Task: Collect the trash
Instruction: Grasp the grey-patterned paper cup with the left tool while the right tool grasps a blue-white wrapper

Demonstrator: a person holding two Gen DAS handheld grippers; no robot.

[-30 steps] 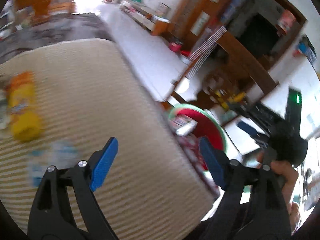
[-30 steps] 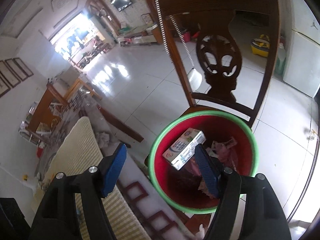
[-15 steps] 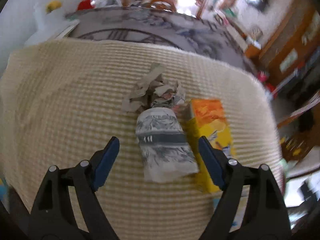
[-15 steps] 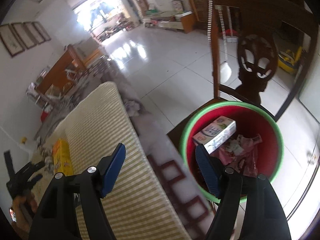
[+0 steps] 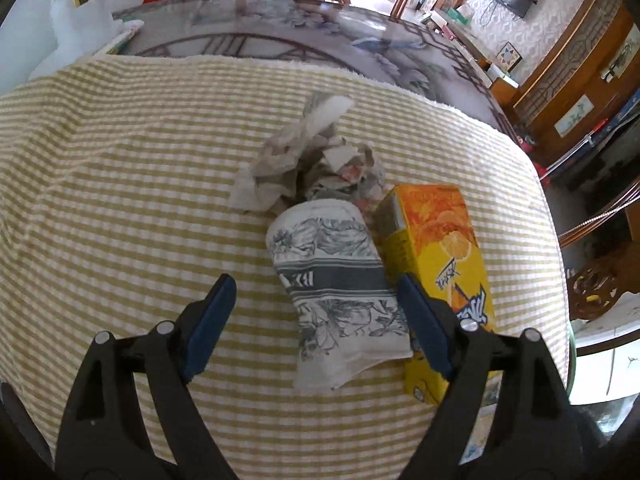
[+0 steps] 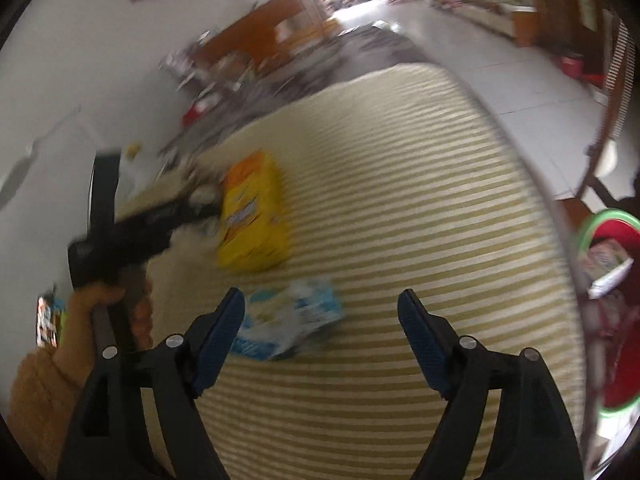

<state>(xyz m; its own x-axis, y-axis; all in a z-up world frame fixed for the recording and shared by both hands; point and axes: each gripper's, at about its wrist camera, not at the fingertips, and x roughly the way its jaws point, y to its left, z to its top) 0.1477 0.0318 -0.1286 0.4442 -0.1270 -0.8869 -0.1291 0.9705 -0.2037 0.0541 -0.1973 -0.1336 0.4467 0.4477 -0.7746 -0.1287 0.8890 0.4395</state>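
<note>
Some trash binned, four pieces left on the cloth in front of my fingers.

My left gripper (image 5: 314, 322) hangs wide and empty over the striped cloth (image 5: 120, 184), with the flattened printed paper cup (image 5: 336, 284) lying between its fingers, nearer the right one, and not yet touched. The orange juice carton (image 5: 436, 248) lies just beyond that right finger, against the cup, and the crumpled paper wad (image 5: 308, 168) sits just ahead of the cup. My right gripper (image 6: 322, 328) has just been opening and holds nothing; the blue-and-white wrapper (image 6: 290, 318) lies just ahead of its left finger. Off to its right the red bin (image 6: 612, 300) already holds a white carton and some wrappers. I judge the job partly done: cup, carton, wad and wrapper remain.
</note>
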